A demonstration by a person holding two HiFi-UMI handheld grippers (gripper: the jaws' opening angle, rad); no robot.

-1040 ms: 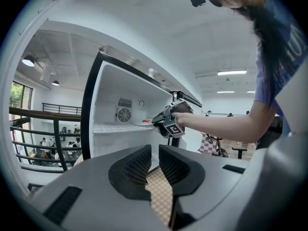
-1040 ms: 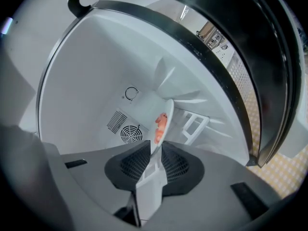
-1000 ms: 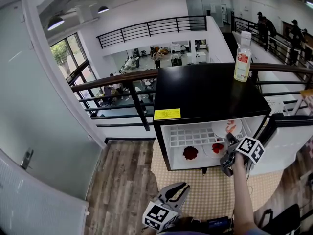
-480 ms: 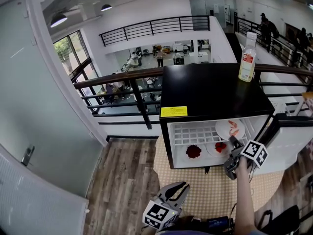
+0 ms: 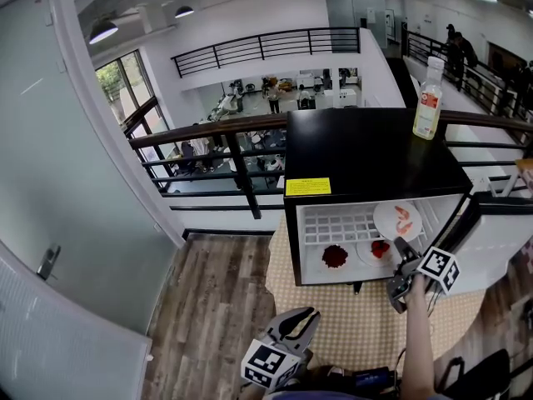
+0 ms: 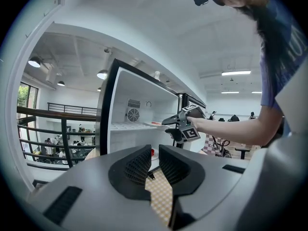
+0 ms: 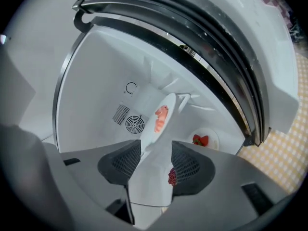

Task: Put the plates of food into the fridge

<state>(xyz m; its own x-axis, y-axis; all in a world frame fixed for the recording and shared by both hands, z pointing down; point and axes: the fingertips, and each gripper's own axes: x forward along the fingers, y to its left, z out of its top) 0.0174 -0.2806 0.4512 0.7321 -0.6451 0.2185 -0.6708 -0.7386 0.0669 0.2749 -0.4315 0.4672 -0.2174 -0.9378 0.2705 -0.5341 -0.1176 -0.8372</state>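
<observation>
The small black-topped fridge (image 5: 366, 152) stands open. A white plate of shrimp (image 5: 398, 220) lies on its upper wire shelf. Below sit a plate of dark berries (image 5: 335, 257) and a plate of strawberries (image 5: 376, 250). My right gripper (image 5: 400, 261) is at the fridge's front right, and its jaws are opening. In the right gripper view the shrimp plate (image 7: 161, 117) has its near rim between the jaws of the right gripper (image 7: 156, 153), and the pads stand off it. My left gripper (image 5: 301, 327) hangs low in front, shut and empty, as the left gripper view also shows (image 6: 155, 150).
A clear bottle (image 5: 428, 98) stands on the fridge's top at the right. The fridge door (image 5: 491, 240) swings out to the right. A checked mat (image 5: 350, 323) lies before the fridge on wooden flooring (image 5: 208, 307). A black railing (image 5: 216, 132) runs behind.
My right gripper has eased slightly back and down from the shrimp plate, which stays on the upper shelf. The left gripper has not moved.
</observation>
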